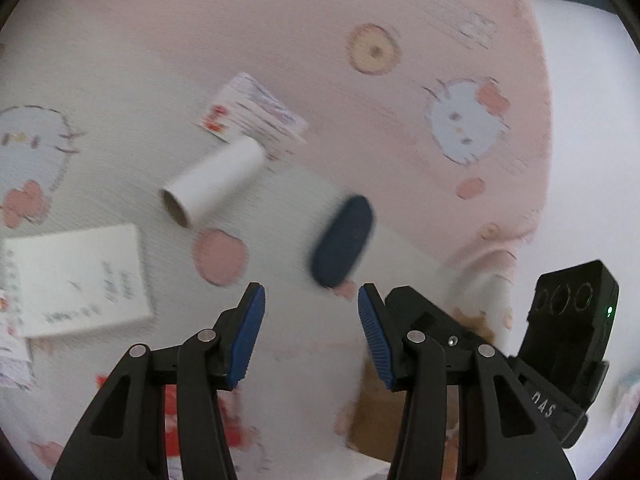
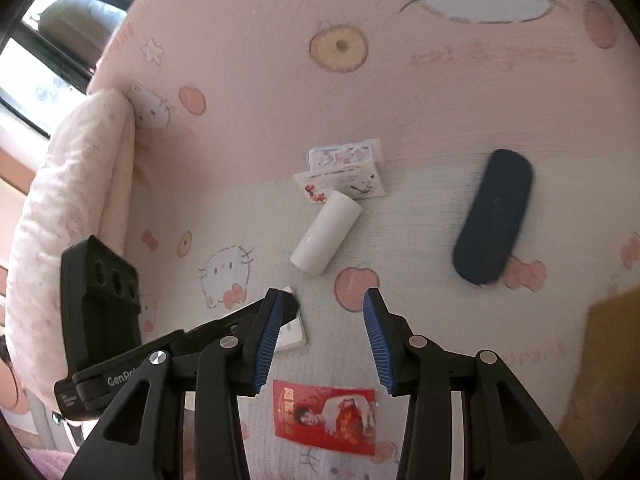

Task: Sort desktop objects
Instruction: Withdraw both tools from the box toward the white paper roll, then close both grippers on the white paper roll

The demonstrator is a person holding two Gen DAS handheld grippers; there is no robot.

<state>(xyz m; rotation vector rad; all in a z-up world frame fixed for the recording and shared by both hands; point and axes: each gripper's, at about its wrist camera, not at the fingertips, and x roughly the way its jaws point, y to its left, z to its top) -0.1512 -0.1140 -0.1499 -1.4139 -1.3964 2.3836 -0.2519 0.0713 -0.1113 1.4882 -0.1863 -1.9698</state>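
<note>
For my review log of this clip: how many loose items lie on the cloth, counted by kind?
Dark blue oblong case: 1
White cardboard tube: 1
Small printed cards beside the tube's far end: 2, overlapping
White box: 1
Red printed packet: 1
Total: 6. Blurred papers at the left view's edge are not counted.
</note>
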